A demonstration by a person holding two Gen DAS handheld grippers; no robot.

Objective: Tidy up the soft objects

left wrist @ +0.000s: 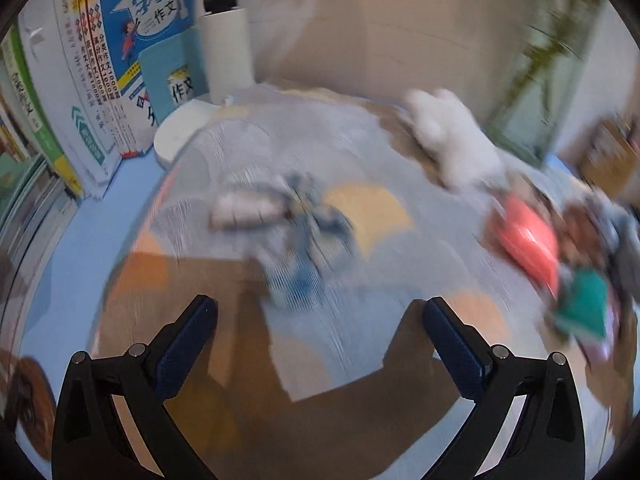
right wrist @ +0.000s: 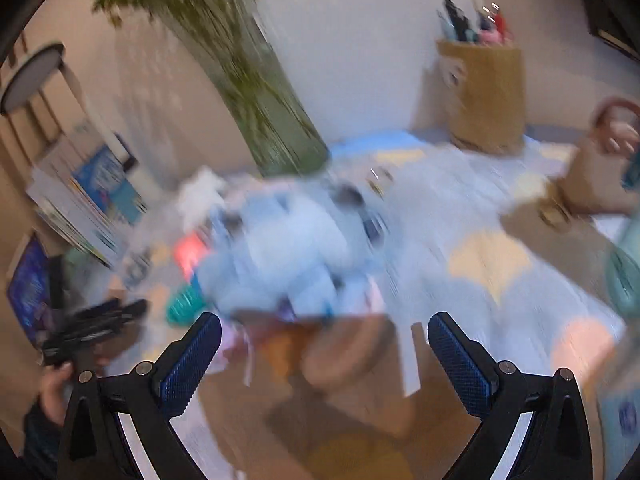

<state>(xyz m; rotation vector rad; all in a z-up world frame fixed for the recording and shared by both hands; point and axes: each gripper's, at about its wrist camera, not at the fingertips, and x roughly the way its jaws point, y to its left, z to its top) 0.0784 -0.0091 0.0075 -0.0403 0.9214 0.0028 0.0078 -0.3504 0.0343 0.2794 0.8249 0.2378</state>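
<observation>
Both views are motion-blurred. In the left wrist view my left gripper [left wrist: 318, 320] is open and empty, just short of a blue-and-white crumpled cloth [left wrist: 300, 232] on the patterned mat [left wrist: 248, 152]. A white fluffy toy [left wrist: 452, 136] lies far right, with a red-pink item [left wrist: 528, 240] and a teal item [left wrist: 584, 304] in a pile at the right. In the right wrist view my right gripper [right wrist: 324, 336] is open and empty, close to a light blue plush [right wrist: 288, 252] on that pile. The red item [right wrist: 190, 252] and teal item [right wrist: 184, 308] show to its left.
Books [left wrist: 100, 60] stand at the left with a white lamp base [left wrist: 180, 136]. A glass vase with greenery [right wrist: 272, 112], a woven pen holder [right wrist: 486, 96] and a tan handbag [right wrist: 592, 176] stand at the back. The other gripper [right wrist: 92, 328] shows at left.
</observation>
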